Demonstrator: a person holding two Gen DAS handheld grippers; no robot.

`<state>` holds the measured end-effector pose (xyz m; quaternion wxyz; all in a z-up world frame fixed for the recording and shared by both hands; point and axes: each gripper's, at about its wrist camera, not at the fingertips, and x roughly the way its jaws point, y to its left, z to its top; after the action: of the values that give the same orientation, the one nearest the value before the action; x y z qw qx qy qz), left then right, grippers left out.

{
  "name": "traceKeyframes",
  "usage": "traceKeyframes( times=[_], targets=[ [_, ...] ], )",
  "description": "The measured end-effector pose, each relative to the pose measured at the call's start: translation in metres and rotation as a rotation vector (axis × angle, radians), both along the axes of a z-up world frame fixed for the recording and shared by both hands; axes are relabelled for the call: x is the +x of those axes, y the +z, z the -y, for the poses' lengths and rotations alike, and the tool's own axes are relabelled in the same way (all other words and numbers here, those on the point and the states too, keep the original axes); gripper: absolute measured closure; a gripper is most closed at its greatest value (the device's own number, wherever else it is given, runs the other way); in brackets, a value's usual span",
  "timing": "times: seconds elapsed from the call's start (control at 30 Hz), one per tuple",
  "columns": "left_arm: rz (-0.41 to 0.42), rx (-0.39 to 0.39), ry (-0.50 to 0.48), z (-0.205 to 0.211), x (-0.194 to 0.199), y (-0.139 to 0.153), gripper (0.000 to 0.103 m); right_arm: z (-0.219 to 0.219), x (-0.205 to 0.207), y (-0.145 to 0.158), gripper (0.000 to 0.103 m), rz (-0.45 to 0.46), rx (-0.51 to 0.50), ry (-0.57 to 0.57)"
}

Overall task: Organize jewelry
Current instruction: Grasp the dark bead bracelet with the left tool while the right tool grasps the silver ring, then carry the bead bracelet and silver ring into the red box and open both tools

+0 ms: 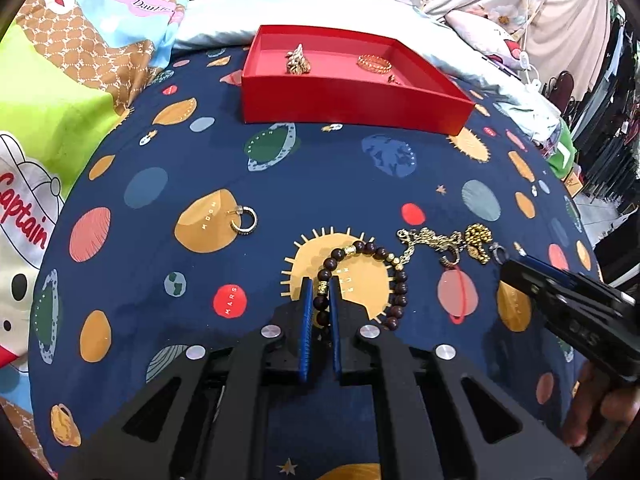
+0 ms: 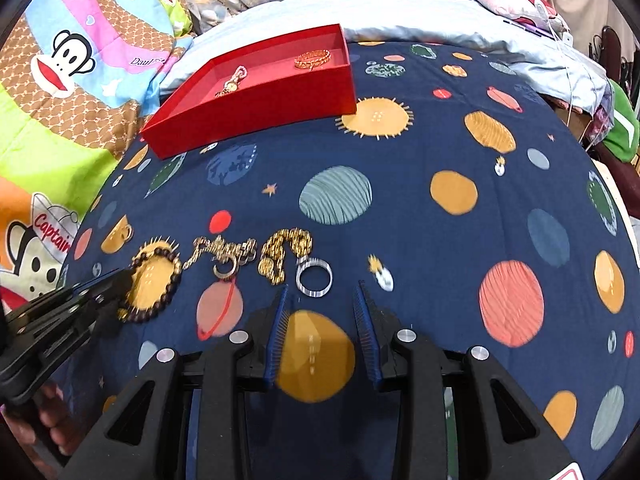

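A dark bead bracelet (image 1: 384, 264) lies on the planet-print cloth. My left gripper (image 1: 320, 286) is shut on its near-left side; it also shows in the right wrist view (image 2: 158, 282). A gold chain (image 1: 424, 240), a gold beaded piece (image 1: 478, 240) and a silver ring (image 2: 314, 276) lie to its right. My right gripper (image 2: 320, 292) is open just short of the silver ring. A gold hoop earring (image 1: 245, 220) lies alone to the left. The red box (image 1: 352, 98) at the back holds a gold watch (image 2: 232, 84) and a gold bangle (image 1: 374, 64).
Cartoon-print bedding (image 1: 52, 92) rises on the left. A pale blue pillow (image 2: 440, 12) lies behind the box. Clutter and a green item (image 2: 622, 128) sit past the bed's right edge.
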<state>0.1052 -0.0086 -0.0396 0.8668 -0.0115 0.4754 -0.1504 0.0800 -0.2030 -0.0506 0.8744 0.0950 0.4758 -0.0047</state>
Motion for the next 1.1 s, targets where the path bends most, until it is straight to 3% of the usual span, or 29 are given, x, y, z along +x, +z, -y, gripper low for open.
traceKeyframes(
  times=[0.3, 0.4, 0.73, 1.1],
  targets=[
    [0.002, -0.022, 0.003, -0.005, 0.000, 0.008, 0.096, -0.009, 0.013, -0.002, 0.072, 0.013, -0.067, 0.022],
    [0.002, -0.033, 0.004, -0.008, 0.000, 0.010, 0.096, -0.012, 0.013, -0.002, 0.083, 0.014, -0.106, 0.025],
    [0.019, -0.049, -0.004, -0.010, -0.004, 0.023, 0.096, -0.008, 0.009, 0.002, 0.084, 0.016, -0.058, 0.020],
    [0.097, -0.079, -0.018, -0.014, -0.014, 0.064, 0.096, -0.004, -0.008, 0.044, 0.084, 0.097, -0.033, 0.022]
  ],
)
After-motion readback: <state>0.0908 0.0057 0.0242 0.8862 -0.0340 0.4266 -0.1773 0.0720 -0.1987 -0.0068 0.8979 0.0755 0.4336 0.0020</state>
